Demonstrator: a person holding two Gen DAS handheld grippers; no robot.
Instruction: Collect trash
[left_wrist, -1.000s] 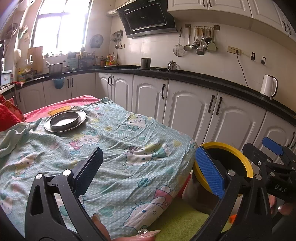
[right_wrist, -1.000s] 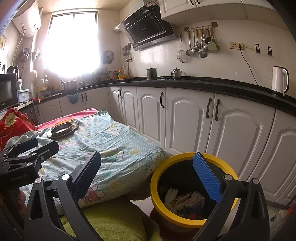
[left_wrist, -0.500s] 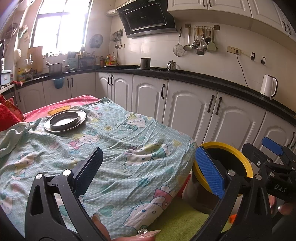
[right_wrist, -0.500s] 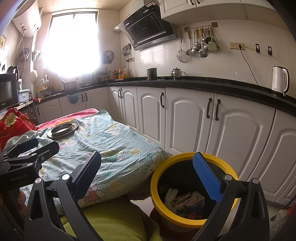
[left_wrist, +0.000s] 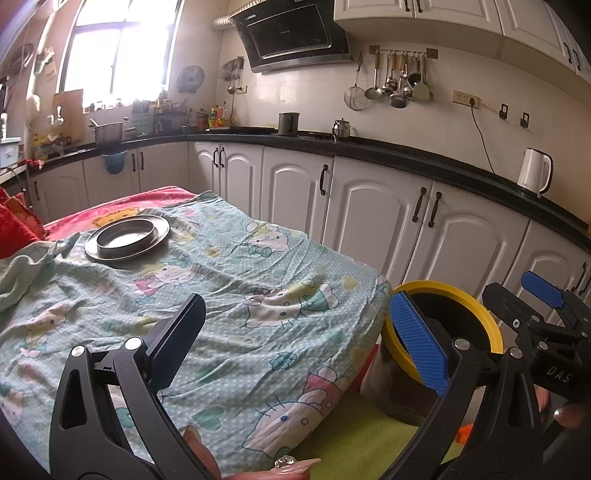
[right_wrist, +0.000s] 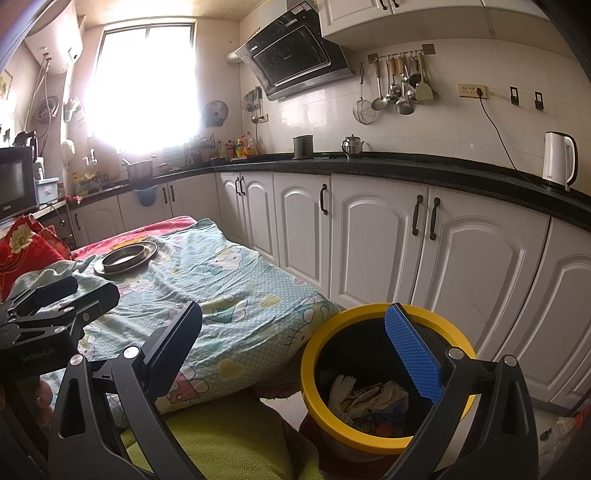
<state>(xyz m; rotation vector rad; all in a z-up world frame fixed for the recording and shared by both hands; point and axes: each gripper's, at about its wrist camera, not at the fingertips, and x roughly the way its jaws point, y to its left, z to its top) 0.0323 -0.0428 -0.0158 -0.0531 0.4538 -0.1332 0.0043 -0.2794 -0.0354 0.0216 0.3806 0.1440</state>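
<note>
Trash (right_wrist: 369, 400) fills yellow-rimmed bin (right_wrist: 314, 354).

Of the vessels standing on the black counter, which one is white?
The electric kettle at the counter's far right, under the wall socket, is white. The cup and small teapot near the hood and the pot by the window are dark or metal.

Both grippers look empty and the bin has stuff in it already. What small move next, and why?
Probably pan the left gripper slowly across the cloth-covered table to look for leftovers. Both it and the right gripper are open and hold nothing, trash already lies in the yellow-rimmed bin, and only a metal plate shows on the cloth.
</note>
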